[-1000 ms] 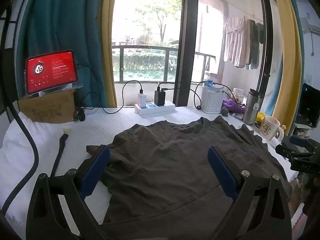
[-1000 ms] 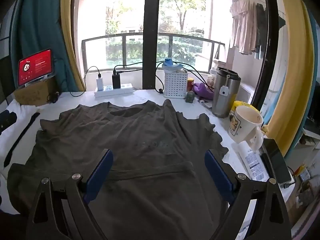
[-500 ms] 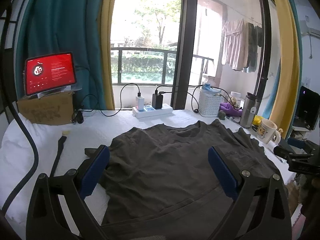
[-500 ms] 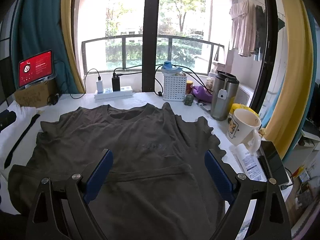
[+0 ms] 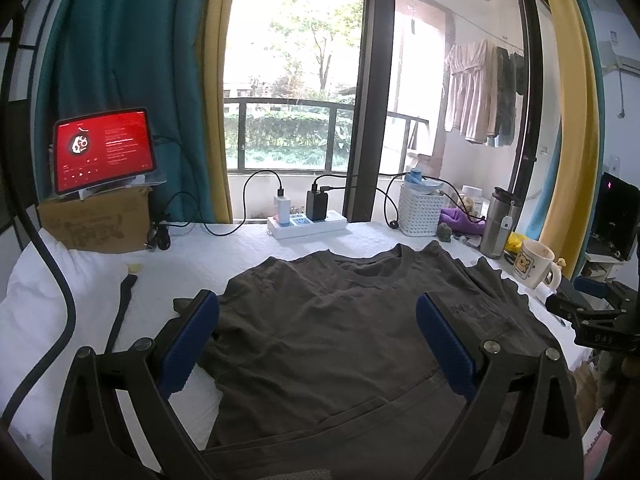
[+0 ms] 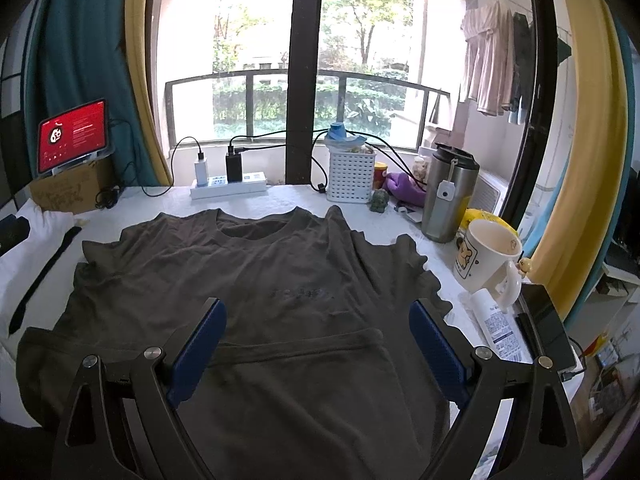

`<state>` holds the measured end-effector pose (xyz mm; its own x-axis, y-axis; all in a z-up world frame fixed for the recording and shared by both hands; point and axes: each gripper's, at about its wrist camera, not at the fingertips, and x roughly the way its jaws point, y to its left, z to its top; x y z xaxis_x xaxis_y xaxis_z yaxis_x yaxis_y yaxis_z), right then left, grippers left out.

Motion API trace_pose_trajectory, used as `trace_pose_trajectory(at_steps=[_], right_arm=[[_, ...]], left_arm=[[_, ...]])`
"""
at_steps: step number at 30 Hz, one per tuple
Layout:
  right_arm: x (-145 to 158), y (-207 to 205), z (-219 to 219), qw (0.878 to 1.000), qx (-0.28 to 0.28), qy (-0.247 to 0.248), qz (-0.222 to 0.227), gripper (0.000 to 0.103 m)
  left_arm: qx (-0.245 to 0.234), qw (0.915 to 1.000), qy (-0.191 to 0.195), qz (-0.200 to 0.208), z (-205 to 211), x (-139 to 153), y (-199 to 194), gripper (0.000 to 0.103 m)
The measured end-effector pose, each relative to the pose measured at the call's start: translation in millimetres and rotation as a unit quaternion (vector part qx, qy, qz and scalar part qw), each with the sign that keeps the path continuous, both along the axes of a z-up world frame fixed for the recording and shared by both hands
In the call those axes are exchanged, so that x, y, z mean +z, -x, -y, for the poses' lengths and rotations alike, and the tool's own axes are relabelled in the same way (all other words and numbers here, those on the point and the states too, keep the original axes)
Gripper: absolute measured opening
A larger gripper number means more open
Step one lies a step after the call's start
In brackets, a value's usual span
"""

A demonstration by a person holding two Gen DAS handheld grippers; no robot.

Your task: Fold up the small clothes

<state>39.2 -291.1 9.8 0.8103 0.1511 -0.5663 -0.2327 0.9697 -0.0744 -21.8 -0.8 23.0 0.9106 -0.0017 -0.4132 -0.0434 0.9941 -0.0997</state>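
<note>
A dark grey-brown t-shirt point(image 5: 332, 328) point(image 6: 256, 280) lies spread flat on the white table cover, collar toward the window, its lower hem folded up across the body. My left gripper point(image 5: 318, 328) hovers open above the shirt's left half, blue-padded fingers wide apart, nothing held. Over the shirt's lower middle my right gripper point(image 6: 318, 332) is likewise open and empty. The right gripper's body point(image 5: 596, 312) shows at the right edge of the left wrist view.
Along the back stand a power strip point(image 6: 228, 188), white basket point(image 6: 351, 176), steel tumbler point(image 6: 448, 196) and a red-screen tablet point(image 5: 102, 148) on a cardboard box. A bear mug point(image 6: 486, 256), tube and phone point(image 6: 544, 320) sit at the right edge. A black strap point(image 6: 44, 272) lies left.
Both grippers have pulled back and risen a little, so the shirt looks smaller and lower in both views. Both stay open; the shirt has not moved.
</note>
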Motion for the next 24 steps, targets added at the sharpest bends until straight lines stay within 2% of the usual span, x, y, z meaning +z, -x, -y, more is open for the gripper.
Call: trace_pose_trajectory(at_steps=[24], right_arm=[[-0.4, 0.9, 1.3, 1.000, 0.000, 0.000, 0.000, 0.094]], left_arm=[[0.002, 1.0000, 0.000, -0.004, 1.0, 0.5, 2.4, 0.098]])
